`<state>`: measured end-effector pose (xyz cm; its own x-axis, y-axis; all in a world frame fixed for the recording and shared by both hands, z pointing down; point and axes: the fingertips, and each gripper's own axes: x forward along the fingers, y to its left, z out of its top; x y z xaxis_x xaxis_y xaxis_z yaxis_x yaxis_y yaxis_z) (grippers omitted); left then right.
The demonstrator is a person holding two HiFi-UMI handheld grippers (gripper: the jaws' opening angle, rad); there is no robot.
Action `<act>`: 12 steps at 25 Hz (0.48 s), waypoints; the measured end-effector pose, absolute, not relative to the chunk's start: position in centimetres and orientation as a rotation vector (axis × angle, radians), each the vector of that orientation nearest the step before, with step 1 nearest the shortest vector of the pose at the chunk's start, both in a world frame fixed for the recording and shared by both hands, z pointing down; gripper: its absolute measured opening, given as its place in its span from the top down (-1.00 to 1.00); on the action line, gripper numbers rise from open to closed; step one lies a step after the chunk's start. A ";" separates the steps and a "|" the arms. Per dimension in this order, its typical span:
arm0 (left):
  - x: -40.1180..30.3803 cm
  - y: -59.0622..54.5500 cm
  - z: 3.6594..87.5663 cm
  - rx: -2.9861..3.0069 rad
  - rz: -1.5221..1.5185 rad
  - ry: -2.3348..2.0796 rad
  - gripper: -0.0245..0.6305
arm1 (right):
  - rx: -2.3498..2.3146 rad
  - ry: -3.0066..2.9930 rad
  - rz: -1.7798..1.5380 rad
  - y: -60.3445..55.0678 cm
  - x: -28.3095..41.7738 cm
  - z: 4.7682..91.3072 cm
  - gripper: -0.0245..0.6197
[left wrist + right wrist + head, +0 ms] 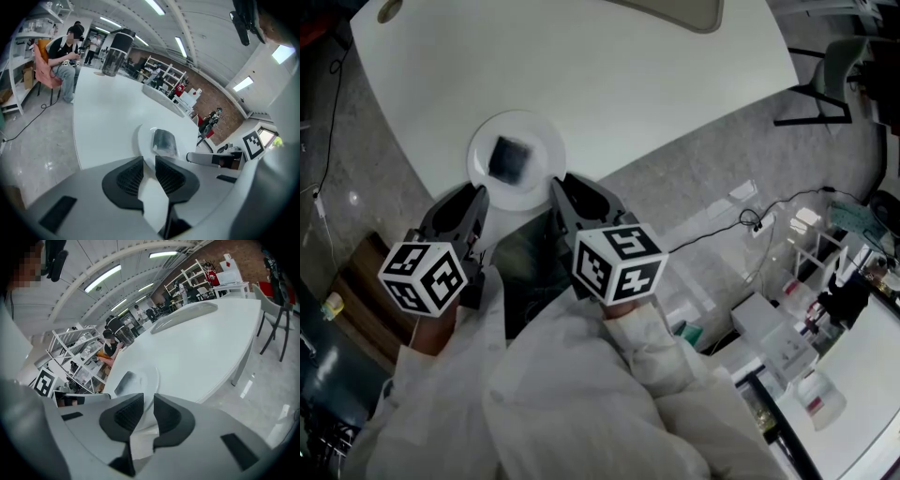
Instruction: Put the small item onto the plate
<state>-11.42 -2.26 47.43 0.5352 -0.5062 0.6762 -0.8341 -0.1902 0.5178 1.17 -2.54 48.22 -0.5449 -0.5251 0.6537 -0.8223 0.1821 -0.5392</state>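
Item [506, 157] flat on plate [547, 150]

The table [628, 84] lies wide and bare ahead of me. From the plate [534, 131] out to the far side nothing blocks a reach. The plate sits near the table's near edge with the small item [506, 157] on its middle. It fills the room between my left gripper [478, 192] and my right gripper [559, 184], which flank it closely. Each pair of jaws stands slightly apart with nothing between. A shallow tray [675, 11] and a dark canister [115, 51] stand well away at the far end. Off the table's right side, a chair [825, 70] stands on the floor.
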 end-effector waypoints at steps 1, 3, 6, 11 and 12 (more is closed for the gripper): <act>-11.4 -2.2 47.4 1.857 0.443 -1.099 0.67 | 1.289 -2.139 1.307 -2.5 1.2 48.2 0.70; -11.3 -2.1 47.4 1.865 0.433 -1.088 0.66 | 1.308 -2.135 1.318 -2.3 1.4 48.3 0.70; -11.1 -2.2 47.2 1.877 0.422 -1.092 0.66 | 1.322 -2.145 1.291 -2.4 1.6 48.0 0.70; -10.6 -2.7 45.7 1.929 0.421 -1.080 0.67 | 1.365 -2.162 1.264 -2.8 2.0 46.4 0.70; -10.5 -2.9 45.3 1.939 0.418 -1.076 0.67 | 1.376 -2.165 1.263 -2.9 2.2 46.0 0.70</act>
